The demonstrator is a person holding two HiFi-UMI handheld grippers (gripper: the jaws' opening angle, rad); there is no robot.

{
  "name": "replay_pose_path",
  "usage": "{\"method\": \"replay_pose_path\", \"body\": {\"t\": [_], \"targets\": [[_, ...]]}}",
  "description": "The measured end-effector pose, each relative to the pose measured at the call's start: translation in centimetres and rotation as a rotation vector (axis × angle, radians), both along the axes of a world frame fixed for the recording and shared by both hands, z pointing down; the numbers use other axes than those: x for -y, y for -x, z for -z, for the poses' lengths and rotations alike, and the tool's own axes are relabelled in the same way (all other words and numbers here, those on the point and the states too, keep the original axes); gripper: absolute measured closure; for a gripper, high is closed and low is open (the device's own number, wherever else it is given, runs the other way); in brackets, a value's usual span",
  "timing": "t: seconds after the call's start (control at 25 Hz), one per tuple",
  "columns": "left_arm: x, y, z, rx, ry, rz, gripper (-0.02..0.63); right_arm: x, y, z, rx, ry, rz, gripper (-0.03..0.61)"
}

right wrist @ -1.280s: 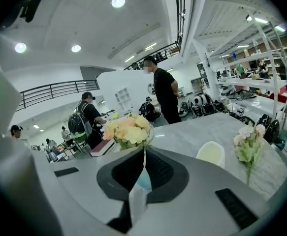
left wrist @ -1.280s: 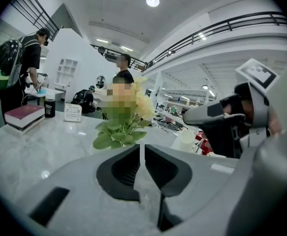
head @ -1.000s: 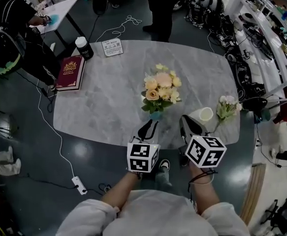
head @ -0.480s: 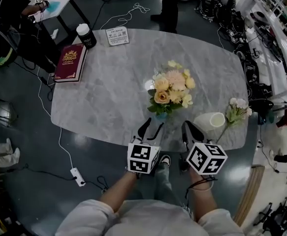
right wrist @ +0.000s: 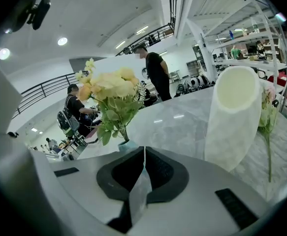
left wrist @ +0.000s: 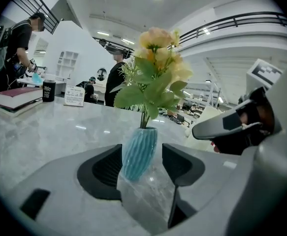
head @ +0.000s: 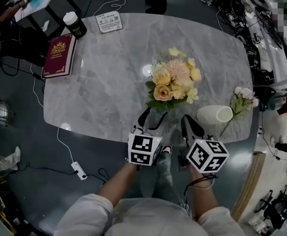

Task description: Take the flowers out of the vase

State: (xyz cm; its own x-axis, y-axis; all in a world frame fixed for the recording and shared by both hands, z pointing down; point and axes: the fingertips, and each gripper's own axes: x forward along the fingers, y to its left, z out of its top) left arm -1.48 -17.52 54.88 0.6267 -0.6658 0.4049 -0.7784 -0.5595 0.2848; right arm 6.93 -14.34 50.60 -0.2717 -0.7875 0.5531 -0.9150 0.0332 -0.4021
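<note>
head view: the bouquet of yellow, peach and pink flowers (head: 173,80) sits in the ribbed light-blue vase (head: 156,116) near the front edge of the grey marble-look table (head: 104,92). nothing is pulled from it yet, so the main job looks still to do. a plain white vase (head: 213,115) stands to the right with a pale flower sprig (head: 243,98) just beside it; cannot tell if that sprig counts as already removed. the left gripper (head: 152,117) is right at the blue vase and the right gripper (head: 190,125) is near it. a dark red book (head: 58,54) lies far left, not involved.

left gripper view: the left gripper (left wrist: 142,151) has just been opening and its jaws stand moderately wide. the ribbed light-blue vase (left wrist: 136,162) shows in the gap between them, but the pads do not press it, so there is no grip. the bouquet (left wrist: 155,68) rises above.

right gripper view: the right gripper (right wrist: 143,154) has its jaws closed together with nothing between them. the bouquet (right wrist: 111,95) is ahead to the left and the white vase (right wrist: 232,119) is to the right. my guess is left braces the vase and right needs to open for the stems.
</note>
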Motion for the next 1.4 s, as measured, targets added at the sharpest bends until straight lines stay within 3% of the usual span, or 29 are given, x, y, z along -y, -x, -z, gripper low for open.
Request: {"method": "replay_pose_path", "body": {"t": [0.56,1.04,1.4], "targets": [[1.5,-1.0,-2.4,0.007,0.006,-0.073,0.345,-0.1,0.9,-2.6,0.027,0.03,-0.027,0.565],[1.6,-1.2,-2.9,0.038,0.005,-0.122,0.347,0.6,1.0,-2.3,0.108,-0.045,-0.023,0.565],[1.6,-1.2,-3.0,0.059,-0.011,-0.143,0.351,1.7,2.9,-1.6,0.105,-0.083,0.107,0.555]]}}
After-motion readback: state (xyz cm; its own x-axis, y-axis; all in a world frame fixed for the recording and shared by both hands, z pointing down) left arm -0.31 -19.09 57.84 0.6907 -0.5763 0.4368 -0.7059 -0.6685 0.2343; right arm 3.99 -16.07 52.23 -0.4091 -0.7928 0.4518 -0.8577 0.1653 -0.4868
